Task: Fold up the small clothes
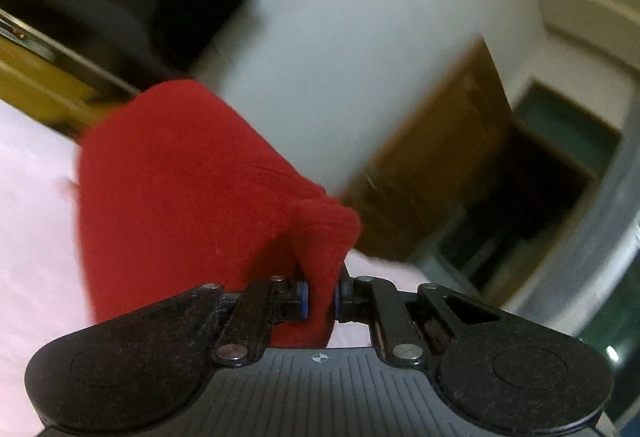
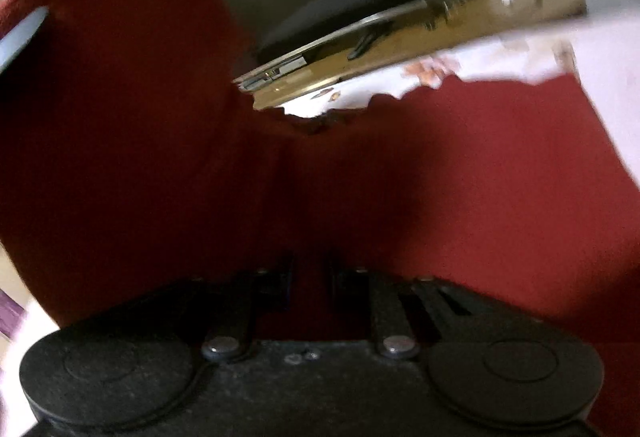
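Both the left gripper [image 1: 320,297] and right gripper [image 2: 308,285] are pinching the soft, light red knitted garment [image 1: 180,177] at bunched edges, likely drooping

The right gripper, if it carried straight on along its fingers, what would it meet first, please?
Most likely the red garment itself: the right gripper already appears shut on it, and the cloth fills the view ahead. Beyond lies the pale bedsheet, though blur and shadow leave depth uncertain.
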The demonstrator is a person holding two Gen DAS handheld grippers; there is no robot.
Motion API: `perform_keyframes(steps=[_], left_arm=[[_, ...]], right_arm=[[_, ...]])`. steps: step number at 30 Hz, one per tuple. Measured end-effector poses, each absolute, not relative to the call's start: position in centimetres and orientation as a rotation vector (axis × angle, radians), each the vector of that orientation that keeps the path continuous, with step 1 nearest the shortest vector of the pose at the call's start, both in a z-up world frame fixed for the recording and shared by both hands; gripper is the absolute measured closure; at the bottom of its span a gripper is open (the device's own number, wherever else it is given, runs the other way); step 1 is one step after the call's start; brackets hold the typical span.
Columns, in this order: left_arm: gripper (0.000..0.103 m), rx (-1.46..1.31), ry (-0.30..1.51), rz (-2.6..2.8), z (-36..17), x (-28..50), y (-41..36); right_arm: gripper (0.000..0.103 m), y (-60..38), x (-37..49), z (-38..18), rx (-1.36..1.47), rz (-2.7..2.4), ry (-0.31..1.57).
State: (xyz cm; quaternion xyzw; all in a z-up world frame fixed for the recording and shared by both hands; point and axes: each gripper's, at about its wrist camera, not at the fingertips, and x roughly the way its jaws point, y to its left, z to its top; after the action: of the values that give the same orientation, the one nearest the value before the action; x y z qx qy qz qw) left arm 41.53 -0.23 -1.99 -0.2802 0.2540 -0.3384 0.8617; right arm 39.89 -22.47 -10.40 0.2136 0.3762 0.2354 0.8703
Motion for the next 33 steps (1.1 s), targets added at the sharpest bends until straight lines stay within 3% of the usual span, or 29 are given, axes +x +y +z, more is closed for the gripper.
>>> perform_keyframes(steps=[3,5,6,8,9,10,11,12,17,22,26,33], left_arm=[[0.093,-0.562,0.653,-0.800,-5.0,42.6,-4.2],[0.092,-0.526,0.762,-0.834,-7.8,43.3,-6.5],[0.092,-0.501,0.808,-0.828,-9.1,43.4,-7.4],[0.092,-0.434,0.852,-0.807,-10.9,43.0,-8.2],[0.091,-0.420,0.850,-0.806,-10.9,42.7,-8.2],[0.087,-0.410,0.843,-0.813,-10.2,42.1,-7.9],[0.065,-0.397,0.825,-0.840,-9.0,41.7,-7.5],[0.046,-0.389,0.800,-0.865,-7.8,41.1,-7.1],[0.043,-0.457,0.702,-0.858,-4.7,40.5,-1.3],[0.043,-0.532,0.689,-0.503,-5.8,42.3,5.1],[0.043,-0.470,0.766,-0.390,-7.2,42.6,6.0],[0.043,-0.469,0.798,-0.358,-8.1,43.3,4.9]], right_arm=[[0.078,-29.7,39.5,-12.0,0.851,0.460,0.788],[0.077,-34.5,37.5,-12.5,0.983,0.383,0.730],[0.082,-37.0,36.3,-13.1,1.065,0.366,0.700],[0.071,-40.5,34.6,-13.4,1.122,0.295,0.691],[0.061,-41.6,34.0,-13.4,1.139,0.310,0.668],[0.049,-42.6,33.3,-13.0,1.150,0.301,0.647],[0.037,-43.1,32.8,-12.5,1.132,0.278,0.627],[0.033,-43.4,32.4,-11.7,1.112,0.277,0.604],[0.034,-42.0,33.0,-9.5,1.059,0.367,0.600],[0.036,-39.5,35.7,-8.6,0.939,0.438,0.677],[0.041,-37.5,37.2,-9.2,0.788,0.414,0.768],[0.041,-35.9,38.0,-7.6,0.603,0.438,0.711]])
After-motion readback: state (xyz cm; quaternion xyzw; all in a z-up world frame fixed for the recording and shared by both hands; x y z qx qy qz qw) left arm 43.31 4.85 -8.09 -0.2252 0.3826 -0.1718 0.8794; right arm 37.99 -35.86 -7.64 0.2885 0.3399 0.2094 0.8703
